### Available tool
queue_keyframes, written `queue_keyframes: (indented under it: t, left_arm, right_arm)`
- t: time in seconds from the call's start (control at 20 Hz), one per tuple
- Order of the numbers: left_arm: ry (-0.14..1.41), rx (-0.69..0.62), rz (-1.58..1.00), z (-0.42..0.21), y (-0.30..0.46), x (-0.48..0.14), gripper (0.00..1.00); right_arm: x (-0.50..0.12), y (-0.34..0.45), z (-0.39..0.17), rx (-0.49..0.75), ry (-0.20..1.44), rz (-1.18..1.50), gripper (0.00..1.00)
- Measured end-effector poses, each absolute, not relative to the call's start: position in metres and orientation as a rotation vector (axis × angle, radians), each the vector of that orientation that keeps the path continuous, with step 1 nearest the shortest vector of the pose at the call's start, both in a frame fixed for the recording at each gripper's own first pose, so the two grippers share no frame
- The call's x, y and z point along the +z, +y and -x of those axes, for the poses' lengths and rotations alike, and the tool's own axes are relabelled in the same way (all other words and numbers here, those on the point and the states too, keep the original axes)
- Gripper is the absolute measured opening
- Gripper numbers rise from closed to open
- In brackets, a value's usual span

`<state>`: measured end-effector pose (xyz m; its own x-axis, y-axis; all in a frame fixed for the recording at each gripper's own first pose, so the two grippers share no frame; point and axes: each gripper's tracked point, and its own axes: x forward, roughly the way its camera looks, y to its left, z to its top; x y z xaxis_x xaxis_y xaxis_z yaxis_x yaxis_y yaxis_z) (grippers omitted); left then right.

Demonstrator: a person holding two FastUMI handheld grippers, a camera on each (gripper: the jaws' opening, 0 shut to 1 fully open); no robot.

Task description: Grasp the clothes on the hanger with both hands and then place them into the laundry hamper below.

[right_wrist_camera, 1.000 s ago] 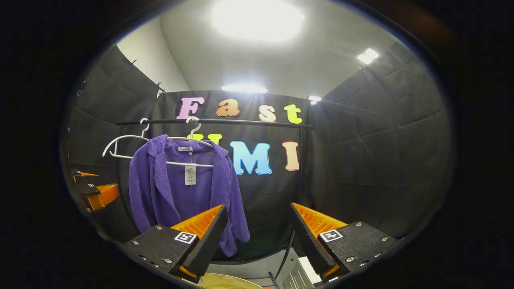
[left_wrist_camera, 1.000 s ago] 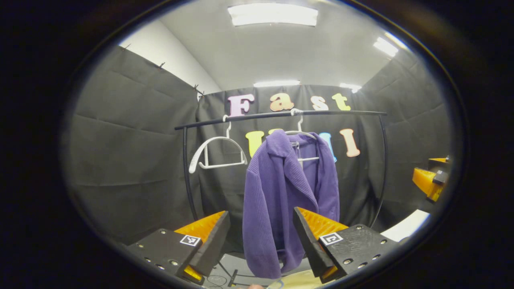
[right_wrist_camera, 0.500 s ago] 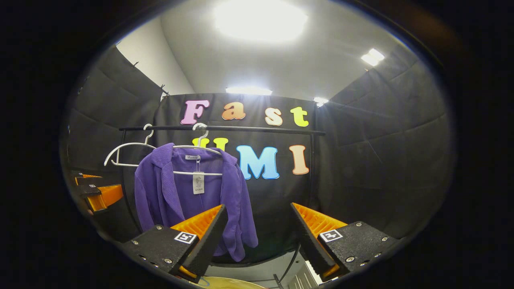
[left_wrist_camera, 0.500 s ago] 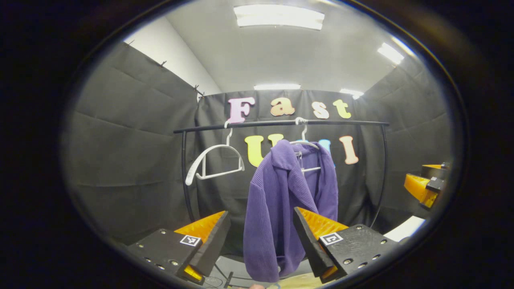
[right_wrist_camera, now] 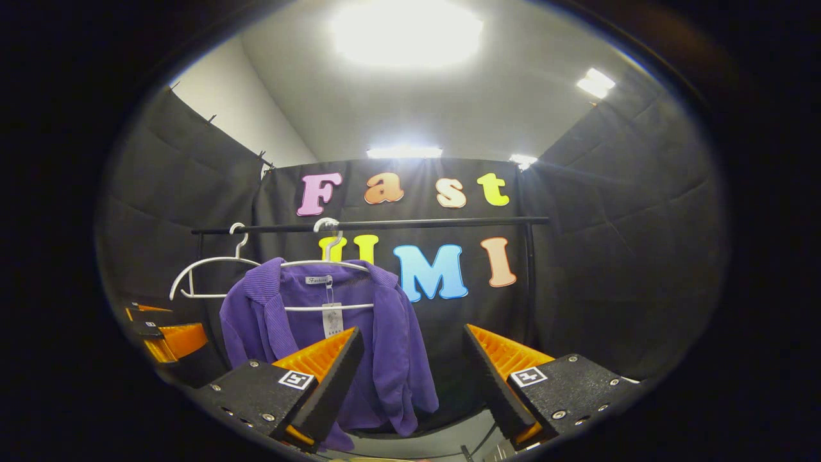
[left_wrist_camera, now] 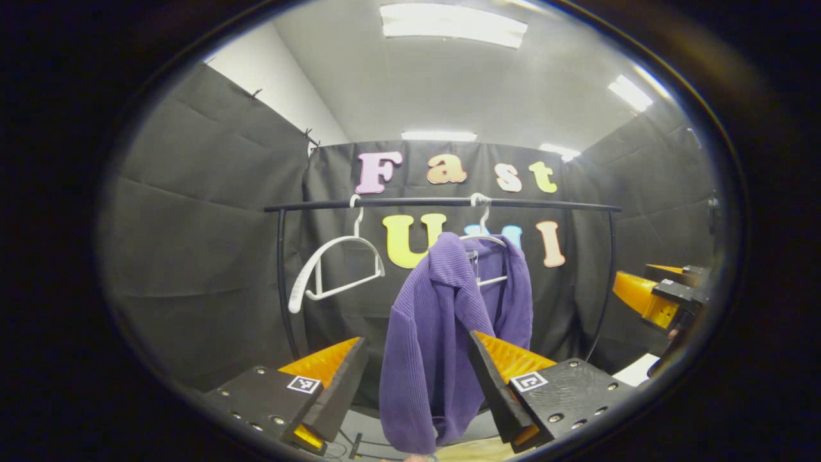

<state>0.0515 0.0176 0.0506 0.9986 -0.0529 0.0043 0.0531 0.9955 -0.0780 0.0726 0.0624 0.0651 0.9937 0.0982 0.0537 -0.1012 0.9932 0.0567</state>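
A purple ribbed jacket (left_wrist_camera: 442,333) hangs on a white hanger (left_wrist_camera: 482,240) from a black rail (left_wrist_camera: 442,203). My left gripper (left_wrist_camera: 417,378) is open below and in front of it, with the jacket's left sleeve showing between its orange fingers, still apart from them. In the right gripper view the jacket (right_wrist_camera: 385,346) hangs left of centre, partly behind the left finger of my open right gripper (right_wrist_camera: 414,378). Each gripper shows at the edge of the other's view: the right gripper (left_wrist_camera: 654,298) and the left gripper (right_wrist_camera: 167,333). A pale tan sliver of the hamper rim (left_wrist_camera: 458,451) shows at the bottom.
An empty white hanger (left_wrist_camera: 333,266) hangs on the rail left of the jacket, also seen as the empty hanger (right_wrist_camera: 211,269). The rail's black uprights (left_wrist_camera: 281,282) stand on both sides. Black cloth walls close the booth behind and beside.
Rail and jacket sit lower in both views. In the right gripper view the jacket has drifted toward centre. The right gripper shows larger in the left gripper view. Both grippers stay open.
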Motion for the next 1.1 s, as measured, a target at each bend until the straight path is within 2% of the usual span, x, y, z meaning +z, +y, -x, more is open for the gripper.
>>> queue_keyframes:
  t: [0.4, 0.45, 0.55, 1.1]
  left_arm:
    - [0.010, -0.058, 0.117, -0.093, -0.029, 0.062, 0.97]
    - [0.012, -0.055, 0.117, -0.101, -0.034, 0.062, 0.91]
    - [0.021, -0.044, 0.110, -0.121, -0.042, 0.059, 0.91]
    - [0.095, 0.098, 0.049, -0.194, -0.055, 0.024, 0.91]
  right_arm:
    - [0.073, 0.072, -0.146, 0.197, -0.065, -0.049, 0.93]
    - [0.072, 0.075, -0.156, 0.209, -0.064, -0.052, 0.93]
    - [0.069, 0.081, -0.174, 0.236, -0.060, -0.059, 0.95]
    - [0.039, 0.111, -0.268, 0.353, -0.038, -0.045, 0.95]
